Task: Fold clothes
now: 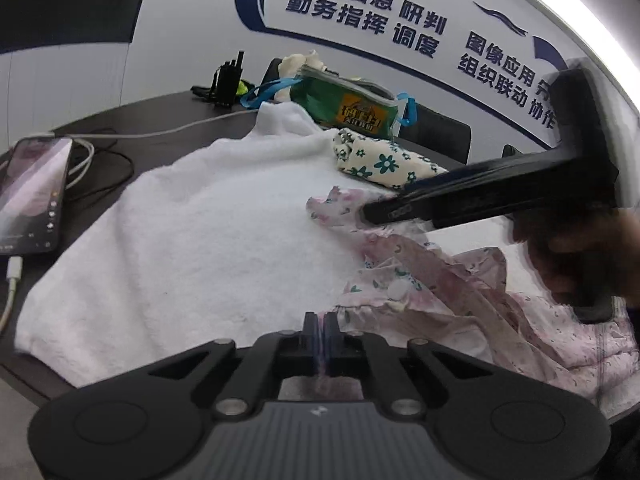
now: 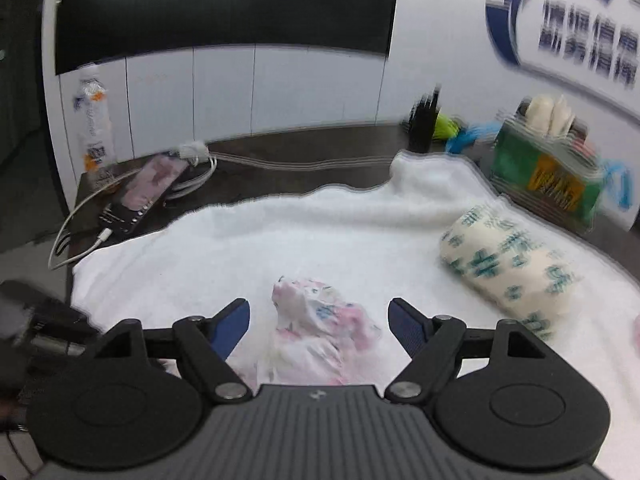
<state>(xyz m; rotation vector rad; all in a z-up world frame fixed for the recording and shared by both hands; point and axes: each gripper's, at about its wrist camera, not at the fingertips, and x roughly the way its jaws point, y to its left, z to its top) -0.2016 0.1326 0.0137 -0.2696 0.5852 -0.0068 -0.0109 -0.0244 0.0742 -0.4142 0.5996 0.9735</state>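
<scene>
The left claw (image 1: pixel 322 322) is pressed together on the crumpled pink floral garment (image 1: pixel 432 280) (over a white fluffy towel (image 1: pixel 208 216)); the right claw (image 2: pixel 319 314) is spread.

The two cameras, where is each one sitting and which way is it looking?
Left wrist: sits on the left gripper, jaws shut, looking across the towel at the pink garment; the right gripper and a hand show at its right.
Right wrist: sits on the right gripper, jaws open over the pink garment, facing the wall; no hand is clearly visible.
Both share the towel, phone, green bag and rolled floral cloth.
</scene>
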